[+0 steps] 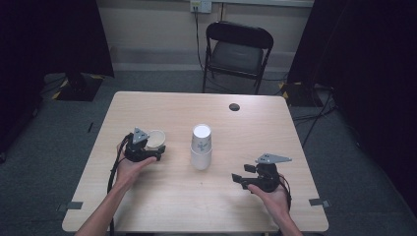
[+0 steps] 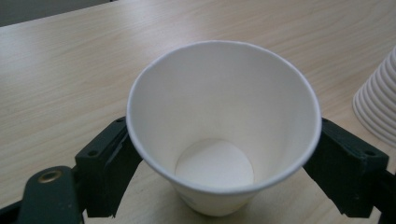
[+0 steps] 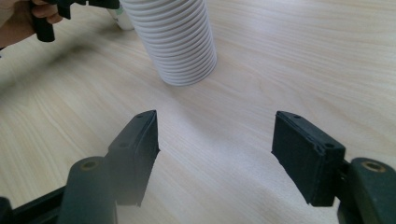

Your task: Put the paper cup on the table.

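1. The left tongs sit at the left of centre in the high view, with a single paper cup standing upright between the jaws
2. In the left gripper view that cup has its mouth open to the camera and its base on the wood; the two black jaws flank its wall at lower left and lower right, and whether the pads press it or merely stand beside it cannot be told
3. The right tongs lie at the lower right of the high view, jaws spread wide and released, with bare wood between them in the right gripper view
4. A stack of upturned paper cups stands at the middle of the surface, between the two hands and apart from both
5. Beyond the far edge, at the top centre of the high view, stands a black folding chair
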The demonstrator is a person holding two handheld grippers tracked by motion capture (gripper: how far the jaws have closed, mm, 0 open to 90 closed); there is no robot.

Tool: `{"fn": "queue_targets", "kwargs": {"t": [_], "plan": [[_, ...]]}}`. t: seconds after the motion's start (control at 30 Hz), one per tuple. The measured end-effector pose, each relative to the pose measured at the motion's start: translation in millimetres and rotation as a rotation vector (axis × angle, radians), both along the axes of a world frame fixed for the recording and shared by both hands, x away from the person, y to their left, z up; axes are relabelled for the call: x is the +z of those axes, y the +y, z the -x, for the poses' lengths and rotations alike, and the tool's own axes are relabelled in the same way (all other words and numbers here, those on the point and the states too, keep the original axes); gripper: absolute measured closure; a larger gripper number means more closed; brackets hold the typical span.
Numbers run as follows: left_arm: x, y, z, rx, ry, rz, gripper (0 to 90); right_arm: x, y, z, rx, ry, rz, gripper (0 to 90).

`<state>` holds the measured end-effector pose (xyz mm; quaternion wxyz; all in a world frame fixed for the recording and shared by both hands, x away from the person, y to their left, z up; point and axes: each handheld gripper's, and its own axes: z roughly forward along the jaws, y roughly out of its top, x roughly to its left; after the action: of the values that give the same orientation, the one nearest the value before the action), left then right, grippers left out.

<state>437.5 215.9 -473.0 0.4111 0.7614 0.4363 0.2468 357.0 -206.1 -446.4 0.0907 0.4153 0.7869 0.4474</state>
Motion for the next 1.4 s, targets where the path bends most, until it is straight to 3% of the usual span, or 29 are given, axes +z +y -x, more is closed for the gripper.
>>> {"fn": "queue_targets", "kwargs": {"t": [0.2, 0.4, 0.43, 0.5, 0.73, 0.9, 1.0, 1.23, 1.4], "plan": [[6.4, 5.6, 8.4, 0.003, -0.013, -0.002, 15.6, 2.7, -3.7, -0.1, -0.021, -0.025, -0.015, 27.7], [4.8, 14.0, 17.8, 0.014, 0.004, 0.001, 15.9, 2.4, -7.6, -0.9, -0.043, -0.028, -0.011, 24.6], [5.0, 17.3, 22.7, 0.011, 0.028, 0.001, 15.9, 2.4, -8.6, -0.9, -0.047, -0.028, -0.012, 24.6], [6.8, 18.0, 27.0, 0.004, 0.022, -0.001, 15.8, 2.2, -9.7, -0.7, -0.051, -0.027, -0.012, 24.7], [14.2, 29.2, 51.3, 0.017, 0.022, 0.052, 16.4, 2.7, -14.7, -0.6, -0.070, -0.034, -0.017, 25.2], [17.5, 28.6, 65.5, -0.008, 0.043, 0.000, 16.4, 1.7, -18.0, 1.0, -0.078, -0.033, -0.014, 25.3], [21.1, 28.3, 73.8, -0.002, 0.034, 0.034, 16.4, 2.7, -20.4, 1.4, -0.087, -0.038, -0.016, 25.4], [22.3, 32.0, 89.9, 0.004, 0.074, 0.016, 16.4, 2.6, -20.8, 1.9, -0.089, -0.040, -0.012, 25.5], [22.0, 49.3, 109.9, 0.032, 0.075, 0.012, 16.4, 1.7, -18.9, 2.7, -0.081, -0.042, -0.004, 25.5]]}}
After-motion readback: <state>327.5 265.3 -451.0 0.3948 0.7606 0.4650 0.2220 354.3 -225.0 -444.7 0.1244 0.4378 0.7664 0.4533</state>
